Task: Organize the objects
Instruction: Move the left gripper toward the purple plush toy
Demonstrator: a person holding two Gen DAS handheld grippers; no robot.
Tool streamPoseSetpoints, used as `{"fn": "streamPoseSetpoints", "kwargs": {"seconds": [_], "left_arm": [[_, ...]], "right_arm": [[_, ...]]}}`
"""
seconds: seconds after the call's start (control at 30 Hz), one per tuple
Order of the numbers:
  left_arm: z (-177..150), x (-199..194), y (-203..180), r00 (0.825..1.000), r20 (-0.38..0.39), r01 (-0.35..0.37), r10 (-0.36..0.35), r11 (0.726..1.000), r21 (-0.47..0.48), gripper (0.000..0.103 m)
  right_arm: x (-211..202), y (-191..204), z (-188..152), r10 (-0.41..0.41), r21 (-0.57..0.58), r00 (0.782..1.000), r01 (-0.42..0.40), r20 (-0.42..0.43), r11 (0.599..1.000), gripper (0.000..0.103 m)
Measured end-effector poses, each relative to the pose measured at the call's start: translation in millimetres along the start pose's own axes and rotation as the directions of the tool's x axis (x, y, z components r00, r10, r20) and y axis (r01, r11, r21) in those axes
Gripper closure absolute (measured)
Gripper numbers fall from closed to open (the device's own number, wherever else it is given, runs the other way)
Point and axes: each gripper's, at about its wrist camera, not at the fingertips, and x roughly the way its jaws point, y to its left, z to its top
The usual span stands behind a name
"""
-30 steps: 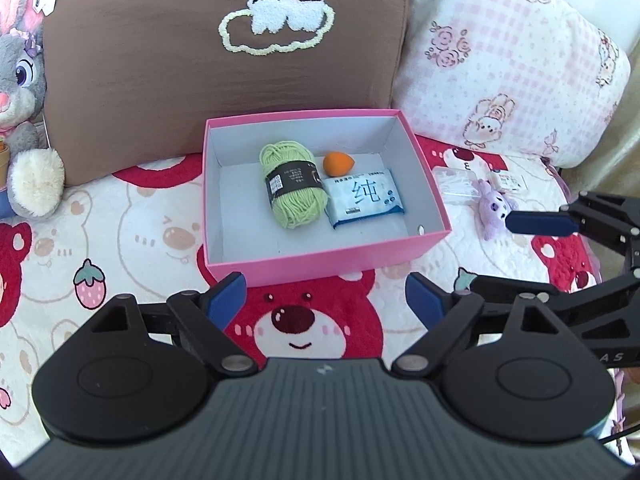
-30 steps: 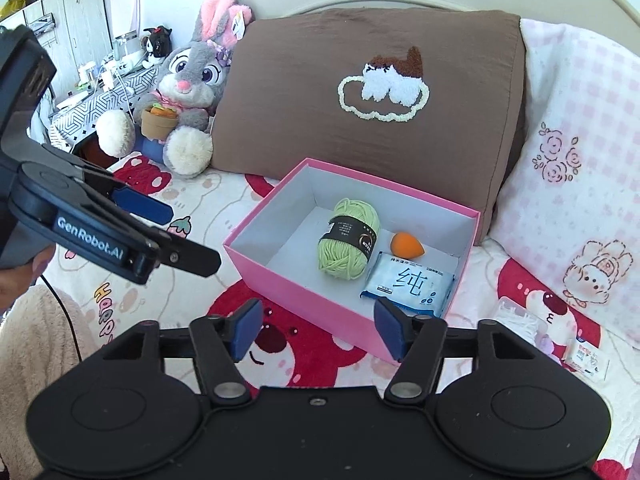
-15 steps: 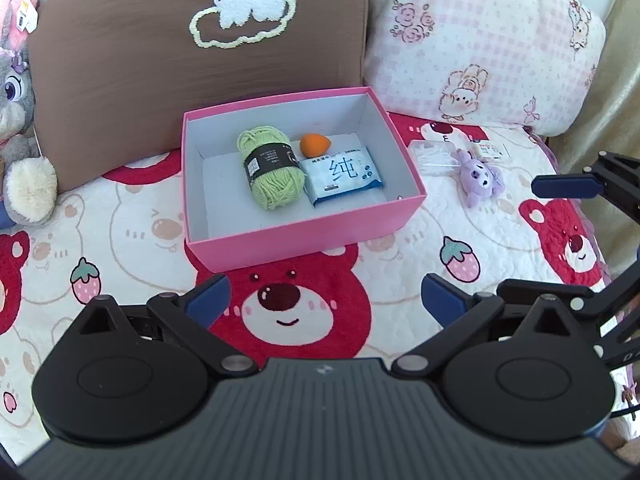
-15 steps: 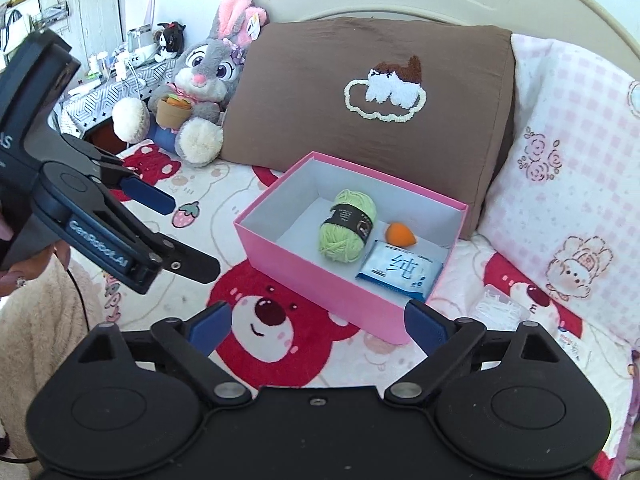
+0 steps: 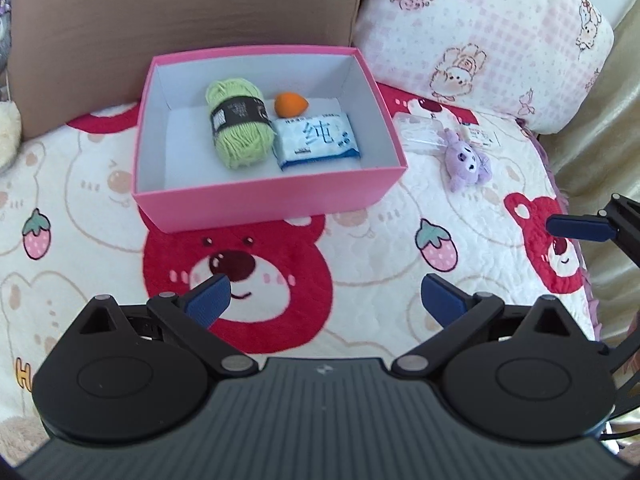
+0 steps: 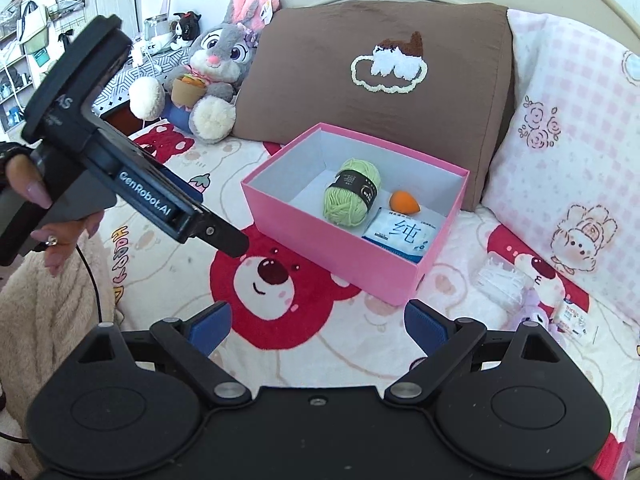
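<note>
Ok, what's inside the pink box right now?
The pink box holds a green yarn ball, an orange sponge and a blue tissue pack. Anything beneath them is covered; the rest of the floor looks bare.

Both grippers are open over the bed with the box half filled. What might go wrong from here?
1. The purple toy lies against a clear packet; a grab may catch both.
2. That packet is see-through and easy to miss or crush.
3. The pink box sits on soft bedding; a bump from the left gripper or right gripper might tip or shift it.
</note>
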Motion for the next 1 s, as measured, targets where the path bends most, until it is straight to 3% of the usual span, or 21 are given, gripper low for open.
{"fn": "streamPoseSetpoints", "kwargs": {"seconds": [0.23,0.53,0.67,0.77,1.0], "left_arm": [[0,15,-32,0.999,-0.038,0.032,-0.03,0.998,0.058,0.0],[11,35,-86,0.998,-0.015,0.066,-0.065,0.989,0.132,0.0],[21,39,-106,0.993,0.025,0.111,-0.114,0.988,0.111,0.001],[23,43,-128,0.992,0.07,0.097,-0.108,0.984,0.151,0.0],[35,70,-160,0.988,0.072,0.119,-0.134,0.975,0.186,0.0]], "right_arm": [[-8,-14,-22,-0.004,0.002,1.0,0.004,0.001,1.0,0.008],[-21,-38,-46,-0.073,0.02,0.995,0.072,0.061,0.997,0.008],[-20,-47,-57,-0.161,-0.016,0.982,0.163,0.097,0.987,0.008],[-21,-59,-61,-0.188,0.014,0.975,0.187,0.117,0.982,0.008],[-22,-74,-68,-0.247,0.02,0.955,0.247,0.162,0.969,0.008]]}}
